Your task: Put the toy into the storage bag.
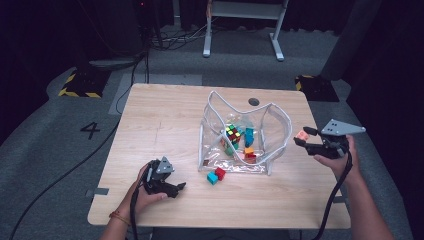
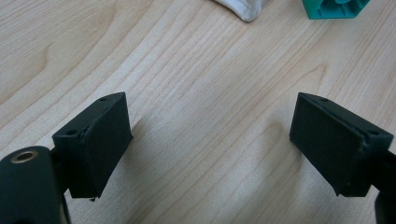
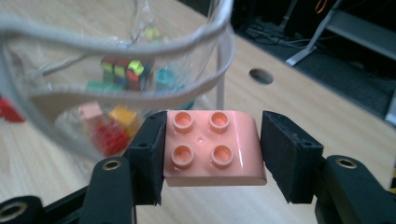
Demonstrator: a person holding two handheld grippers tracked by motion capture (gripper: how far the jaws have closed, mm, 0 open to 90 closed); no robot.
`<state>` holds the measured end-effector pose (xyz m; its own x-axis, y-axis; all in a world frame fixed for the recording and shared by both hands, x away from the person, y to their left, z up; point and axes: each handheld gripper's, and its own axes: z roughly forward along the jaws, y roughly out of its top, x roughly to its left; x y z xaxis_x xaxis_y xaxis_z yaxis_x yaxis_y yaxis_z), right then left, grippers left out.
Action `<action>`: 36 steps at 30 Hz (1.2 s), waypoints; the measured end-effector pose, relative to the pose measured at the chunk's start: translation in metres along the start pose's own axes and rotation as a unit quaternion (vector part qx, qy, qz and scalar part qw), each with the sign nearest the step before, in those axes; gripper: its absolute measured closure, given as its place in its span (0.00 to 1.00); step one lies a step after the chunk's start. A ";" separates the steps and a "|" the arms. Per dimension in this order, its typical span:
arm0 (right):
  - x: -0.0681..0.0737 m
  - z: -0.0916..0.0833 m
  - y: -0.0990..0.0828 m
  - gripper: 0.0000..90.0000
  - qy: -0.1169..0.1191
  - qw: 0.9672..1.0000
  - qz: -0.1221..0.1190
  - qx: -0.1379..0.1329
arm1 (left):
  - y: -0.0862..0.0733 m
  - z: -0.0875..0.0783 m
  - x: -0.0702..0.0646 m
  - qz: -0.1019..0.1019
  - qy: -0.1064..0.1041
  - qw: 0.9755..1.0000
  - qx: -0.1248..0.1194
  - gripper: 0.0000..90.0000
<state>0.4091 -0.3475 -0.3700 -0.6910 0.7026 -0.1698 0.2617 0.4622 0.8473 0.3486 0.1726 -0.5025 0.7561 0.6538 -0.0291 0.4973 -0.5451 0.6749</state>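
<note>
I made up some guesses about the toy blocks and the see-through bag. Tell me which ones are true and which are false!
1. The right gripper holds a pink block. True.
2. The left gripper holds a teal block. False: its jaws are open with nothing between them.
3. A colourful puzzle cube sits inside the bag. True.
4. The red block and teal block on the table are inside the bag. False: they lie outside it, in front.

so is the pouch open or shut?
Open: the clear pouch stands with its white rim spread wide, a puzzle cube and bricks visible inside. The right gripper holds a pink brick beside it.
</note>
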 end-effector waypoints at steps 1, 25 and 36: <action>-0.002 -0.002 0.006 0.49 -0.002 1.000 -0.004 -0.003 | 0.000 0.000 0.000 0.000 0.000 1.000 0.000 0.14; 0.020 0.023 0.098 0.49 0.073 0.995 -0.059 -0.024 | 0.001 0.000 0.000 0.002 0.000 1.000 0.000 0.14; 0.046 0.062 0.113 0.49 0.125 0.986 -0.112 0.023 | 0.001 0.000 0.000 0.002 0.000 1.000 0.000 0.14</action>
<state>0.4488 -0.2294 -0.3130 -0.8779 0.4278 -0.2154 0.1107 0.6189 0.7776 0.3494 0.1724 -0.5025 0.7584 0.6512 -0.0264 0.4943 -0.5483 0.6745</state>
